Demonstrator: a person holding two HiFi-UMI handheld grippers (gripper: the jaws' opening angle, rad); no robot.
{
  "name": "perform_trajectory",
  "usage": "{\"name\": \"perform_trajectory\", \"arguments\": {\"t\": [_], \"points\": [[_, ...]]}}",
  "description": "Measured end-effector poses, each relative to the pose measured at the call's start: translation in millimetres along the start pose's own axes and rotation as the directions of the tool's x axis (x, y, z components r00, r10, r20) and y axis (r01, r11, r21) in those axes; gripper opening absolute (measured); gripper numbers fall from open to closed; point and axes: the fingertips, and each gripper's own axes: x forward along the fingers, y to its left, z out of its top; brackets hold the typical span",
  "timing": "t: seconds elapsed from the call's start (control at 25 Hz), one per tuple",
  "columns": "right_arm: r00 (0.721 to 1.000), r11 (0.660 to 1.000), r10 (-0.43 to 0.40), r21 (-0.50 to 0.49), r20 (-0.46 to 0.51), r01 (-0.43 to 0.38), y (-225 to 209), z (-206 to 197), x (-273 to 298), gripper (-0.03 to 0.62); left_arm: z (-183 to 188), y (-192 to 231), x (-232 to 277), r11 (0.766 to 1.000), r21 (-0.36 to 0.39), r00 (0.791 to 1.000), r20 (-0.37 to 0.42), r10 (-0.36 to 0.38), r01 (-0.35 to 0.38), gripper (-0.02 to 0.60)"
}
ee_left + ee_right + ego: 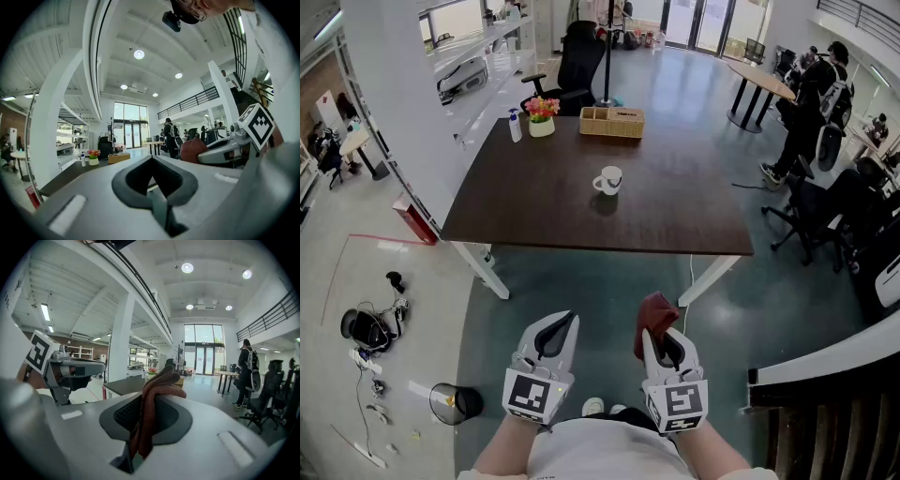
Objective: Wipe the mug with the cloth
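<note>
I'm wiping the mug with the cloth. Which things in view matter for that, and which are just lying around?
For the job: white mug on the table; reddish cloth, clamped in the right tongs.

Lying about: wicker basket, flower pot and spray bottle at the table's far edge; bin on the floor.

I'm seeing the cloth (657,313) looking rust-red, the mug (609,180) white, the counter (675,220) dark brown, the floor (591,286) grey-green.
</note>
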Motion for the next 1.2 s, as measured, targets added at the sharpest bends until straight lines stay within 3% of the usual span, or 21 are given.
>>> {"name": "perform_trajectory", "arguments": {"t": [0.88, 1.2], "points": [[0.997, 0.997, -0.066, 0.048, -0.029, 0.067, -5, -8, 13, 0.08, -11, 22, -2, 1.0, 0.007, 1.0, -0.017, -0.002, 0.002, 0.0], [0.998, 0.998, -0.045, 0.035, -0.031, 0.046, -15, -7, 49, 0.08, -33, 54, 9, 0.999, -0.016, 0.996, -0.07, 0.048, -0.05, 0.0]]}}
